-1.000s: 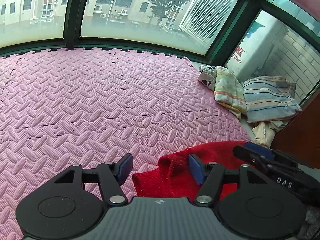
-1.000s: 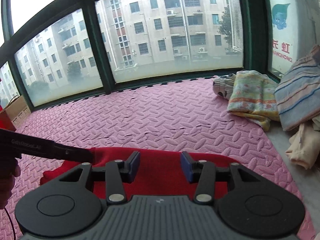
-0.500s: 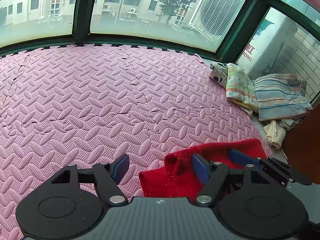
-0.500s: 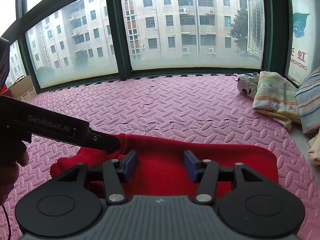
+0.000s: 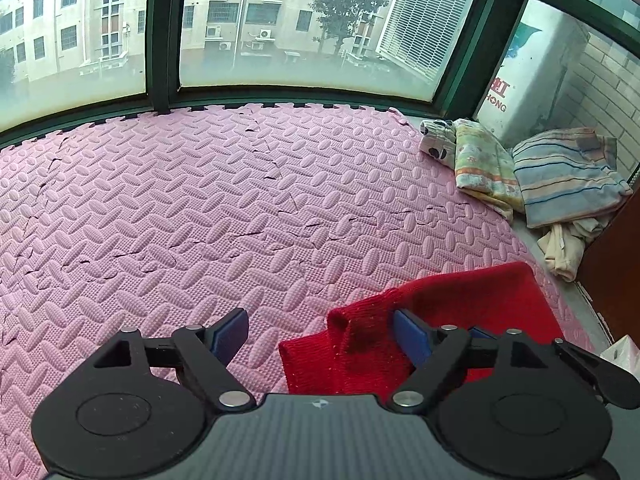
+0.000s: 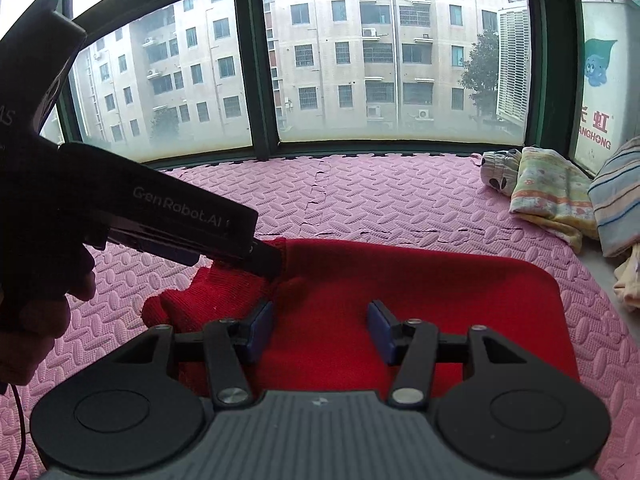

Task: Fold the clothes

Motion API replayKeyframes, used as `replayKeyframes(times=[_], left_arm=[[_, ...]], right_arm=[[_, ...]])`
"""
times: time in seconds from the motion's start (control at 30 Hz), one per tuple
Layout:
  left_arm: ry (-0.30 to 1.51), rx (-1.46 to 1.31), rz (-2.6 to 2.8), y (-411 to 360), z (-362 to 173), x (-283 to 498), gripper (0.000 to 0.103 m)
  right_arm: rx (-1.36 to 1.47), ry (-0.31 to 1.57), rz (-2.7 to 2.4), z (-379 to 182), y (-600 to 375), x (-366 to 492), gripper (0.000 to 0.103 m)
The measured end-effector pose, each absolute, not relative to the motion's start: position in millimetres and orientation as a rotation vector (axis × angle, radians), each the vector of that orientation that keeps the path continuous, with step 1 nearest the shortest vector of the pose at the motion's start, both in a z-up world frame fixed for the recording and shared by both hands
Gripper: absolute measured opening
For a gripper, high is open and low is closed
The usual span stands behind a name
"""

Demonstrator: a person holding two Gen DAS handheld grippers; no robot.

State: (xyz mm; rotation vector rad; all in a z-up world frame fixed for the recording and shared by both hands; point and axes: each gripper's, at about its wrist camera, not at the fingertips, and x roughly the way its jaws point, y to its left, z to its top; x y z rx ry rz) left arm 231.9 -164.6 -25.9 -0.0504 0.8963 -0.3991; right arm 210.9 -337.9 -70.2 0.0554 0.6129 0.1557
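A red knitted garment (image 5: 472, 304) lies flat on the pink foam mat (image 5: 200, 200), with a bunched fold at its left end. My left gripper (image 5: 320, 336) is open; its right finger rests over that bunched end and its left finger is over bare mat. In the right wrist view the red garment (image 6: 420, 304) spreads wide below my right gripper (image 6: 320, 328), which is open just above the cloth. The left gripper (image 6: 272, 264) comes in from the left there, tip touching the garment's upper left part, held by a hand (image 6: 40, 312).
Folded clothes are stacked at the mat's far right: a floral piece (image 5: 488, 168), a striped piece (image 5: 568, 184) and a spotted one (image 5: 436, 144). Green-framed windows close off the far side. A dark wooden panel (image 5: 616, 264) stands at the right.
The left gripper's tip has slid right along the red garment, from its left edge onto its upper left part. The right gripper has drawn back, showing more of the cloth. Both stay open.
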Motion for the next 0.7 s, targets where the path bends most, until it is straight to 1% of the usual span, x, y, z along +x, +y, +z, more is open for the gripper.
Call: replayKeyframes(times=[0.13,0.27,0.33,0.47,0.7], left_arm=[[0.892,-0.054,-0.393,-164,-25,230,0.087],[0.892,-0.059,-0.387,-163,-25,229,0.089],[0.892,-0.056,-0.384,-163,-27,228,0.092],[0.891,-0.057,-0.376,-163,-29,225,0.092],[0.878,-0.059,-0.369,-160,-27,223,0.094]], right_arm=[[0.055,0.607,0.151,-69,-338,203,0.053],[0.059,0.613,0.142,-73,-337,195,0.053],[0.063,0.623,0.137,-78,-336,194,0.053],[0.076,0.633,0.132,-80,-336,190,0.053],[0.12,0.567,0.052,-62,-365,150,0.053]])
